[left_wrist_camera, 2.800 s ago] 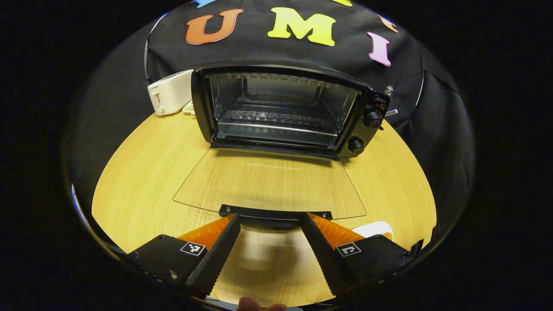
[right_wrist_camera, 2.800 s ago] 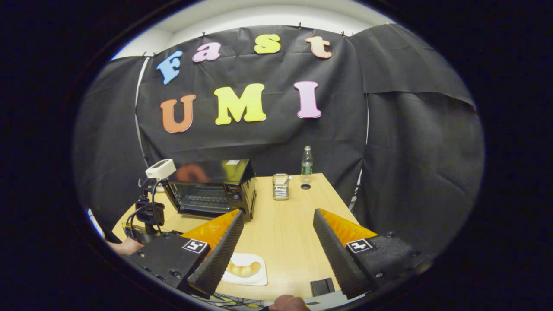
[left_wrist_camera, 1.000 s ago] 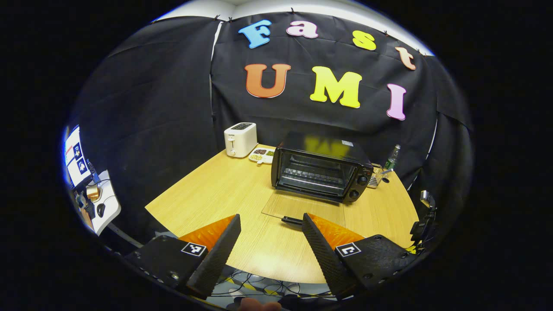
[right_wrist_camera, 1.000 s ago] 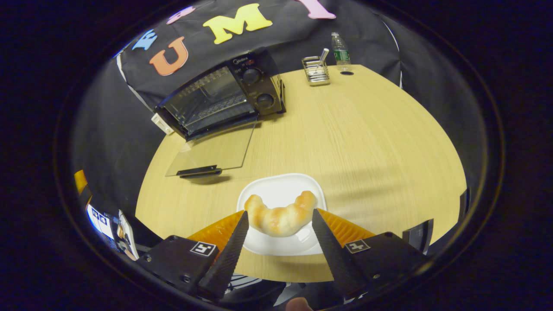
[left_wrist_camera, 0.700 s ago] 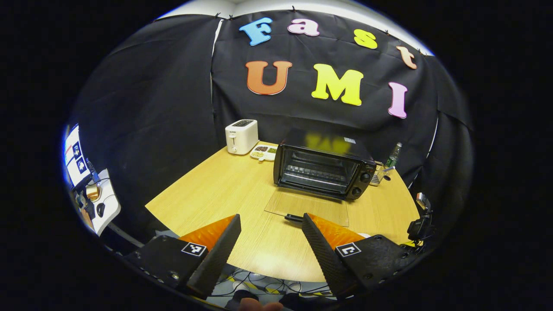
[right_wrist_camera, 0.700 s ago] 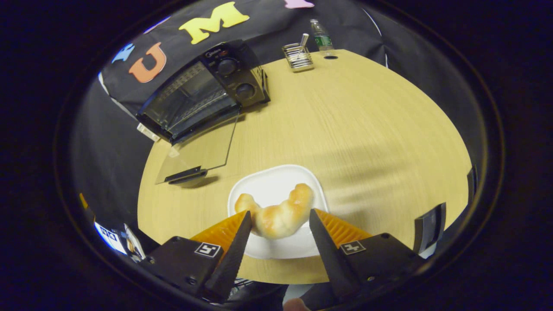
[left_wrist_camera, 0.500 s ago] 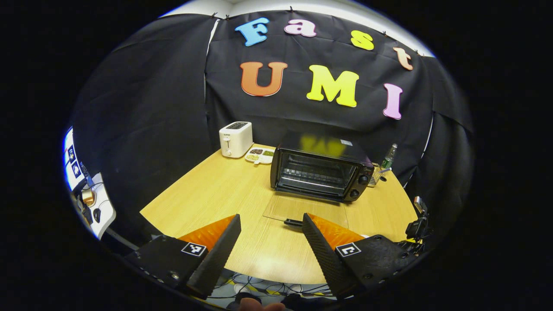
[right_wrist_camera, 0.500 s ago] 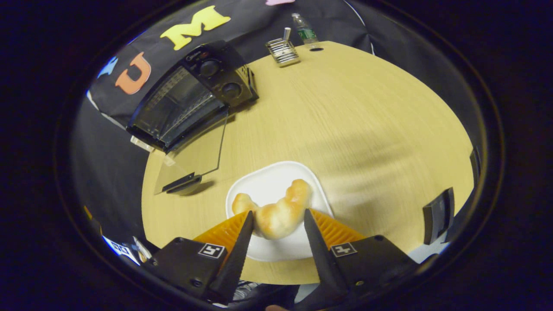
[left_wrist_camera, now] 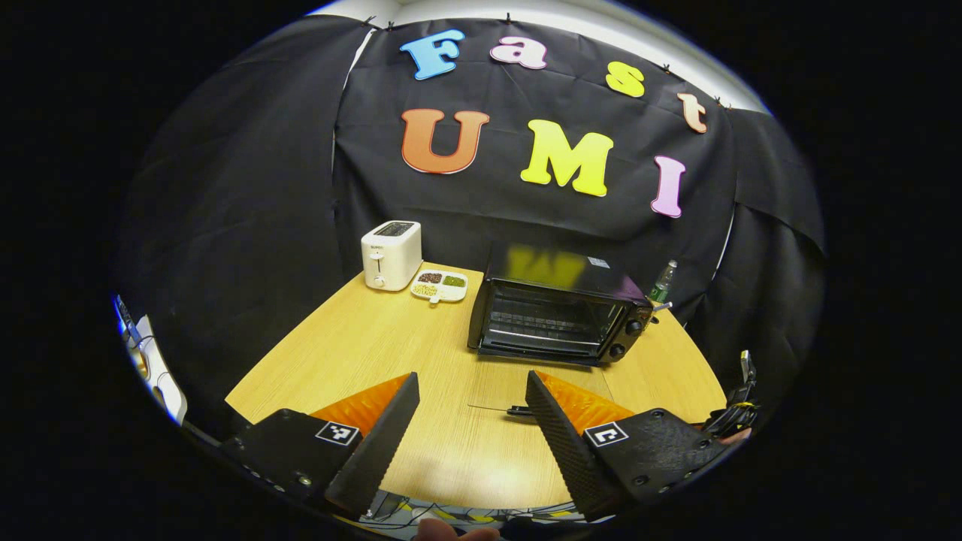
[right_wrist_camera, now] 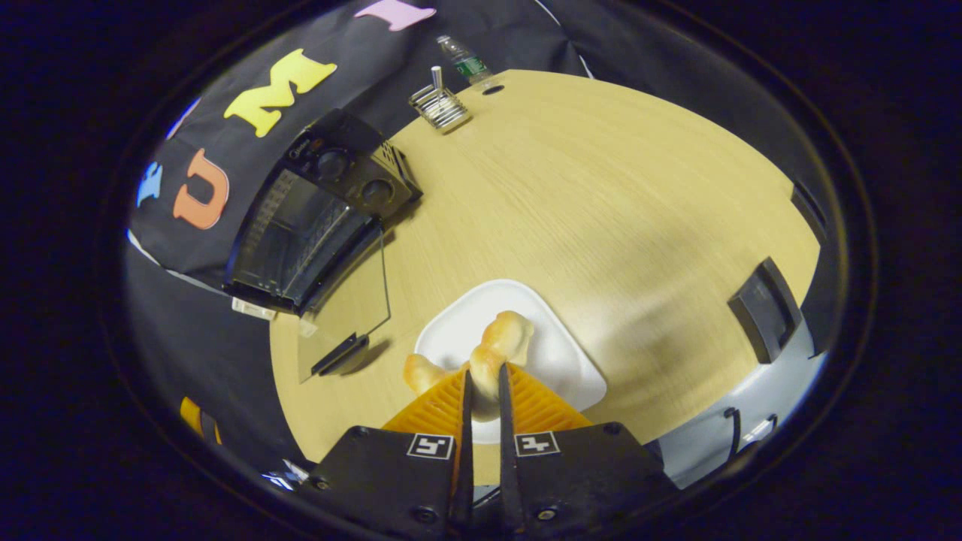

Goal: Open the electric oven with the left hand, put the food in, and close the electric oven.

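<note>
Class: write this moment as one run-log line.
oven: door open flat | left gripper: open, holding nothing | right gripper: shut on croissant over white plate

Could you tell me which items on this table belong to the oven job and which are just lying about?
Part of the job:
- electric oven, its glass door folded down
- croissant, clamped in the right gripper
- white plate beneath it

Just lying about:
- toaster
- snack tray
- water bottle
- wire rack
</note>
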A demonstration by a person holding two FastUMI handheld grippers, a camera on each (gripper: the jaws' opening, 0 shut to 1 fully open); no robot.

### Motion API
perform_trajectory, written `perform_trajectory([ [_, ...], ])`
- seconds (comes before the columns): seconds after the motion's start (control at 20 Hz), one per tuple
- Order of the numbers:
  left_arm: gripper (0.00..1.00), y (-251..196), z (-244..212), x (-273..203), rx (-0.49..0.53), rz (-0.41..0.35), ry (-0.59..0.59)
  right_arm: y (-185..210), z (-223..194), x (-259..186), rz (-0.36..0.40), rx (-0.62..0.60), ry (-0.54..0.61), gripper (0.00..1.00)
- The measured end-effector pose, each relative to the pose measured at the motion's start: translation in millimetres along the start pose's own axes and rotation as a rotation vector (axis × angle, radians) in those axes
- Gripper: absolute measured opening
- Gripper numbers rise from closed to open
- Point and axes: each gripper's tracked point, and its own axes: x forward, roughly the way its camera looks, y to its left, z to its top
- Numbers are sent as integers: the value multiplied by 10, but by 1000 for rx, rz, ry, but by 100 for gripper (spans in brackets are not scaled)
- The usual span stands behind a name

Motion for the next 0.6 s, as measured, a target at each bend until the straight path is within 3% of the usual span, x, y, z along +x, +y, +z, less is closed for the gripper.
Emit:
perform_trajectory([
  [0.15,94,97,54,96,8,-38,-8,294,-37,-222,60,79,-41,14],
  [0.35,94,222,66,105,8,-75,-1,842,73,-357,141,96,-110,14],
  [0.6,94,492,46,26,19,-67,18,1518,365,-168,222,69,-164,16],
])
